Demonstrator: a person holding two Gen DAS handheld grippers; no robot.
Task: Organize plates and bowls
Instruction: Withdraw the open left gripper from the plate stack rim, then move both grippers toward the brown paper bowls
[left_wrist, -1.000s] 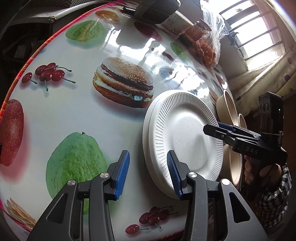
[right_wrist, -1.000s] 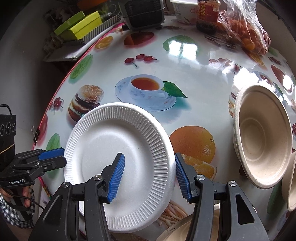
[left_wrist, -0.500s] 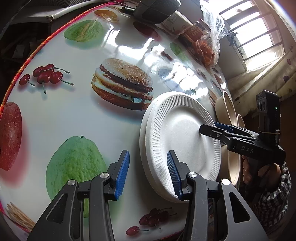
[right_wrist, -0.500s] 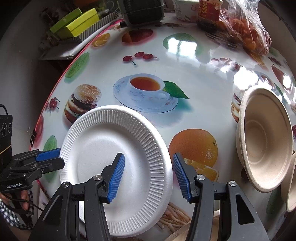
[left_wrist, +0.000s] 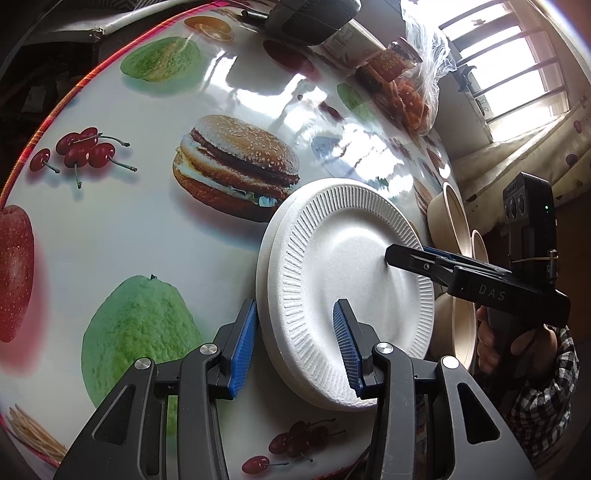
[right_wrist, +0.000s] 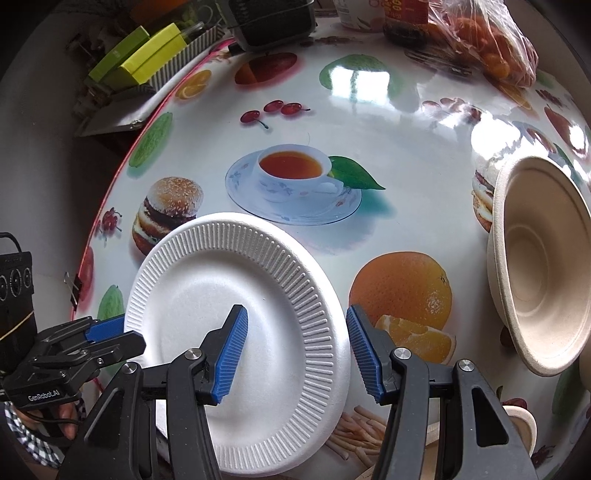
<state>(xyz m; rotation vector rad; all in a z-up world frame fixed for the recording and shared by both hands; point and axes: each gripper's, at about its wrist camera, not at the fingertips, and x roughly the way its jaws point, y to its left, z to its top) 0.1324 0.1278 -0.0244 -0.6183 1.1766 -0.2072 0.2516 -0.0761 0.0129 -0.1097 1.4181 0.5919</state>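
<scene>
The round table (right_wrist: 406, 155) carries a white foam plate (right_wrist: 236, 332) near its 7 o'clock edge; from the left wrist there seem to be two stacked. Tan bowls (right_wrist: 543, 266) sit at 3 o'clock. The left gripper (left_wrist: 293, 347) and right gripper (right_wrist: 297, 352) each straddle the plate's rim, jaws apart, gripping nothing.

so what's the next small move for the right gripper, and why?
Probably lift clear and head for the beige bowl. The right gripper stands open over the white plates' rim, gripping nothing, and they look already stacked.
</scene>
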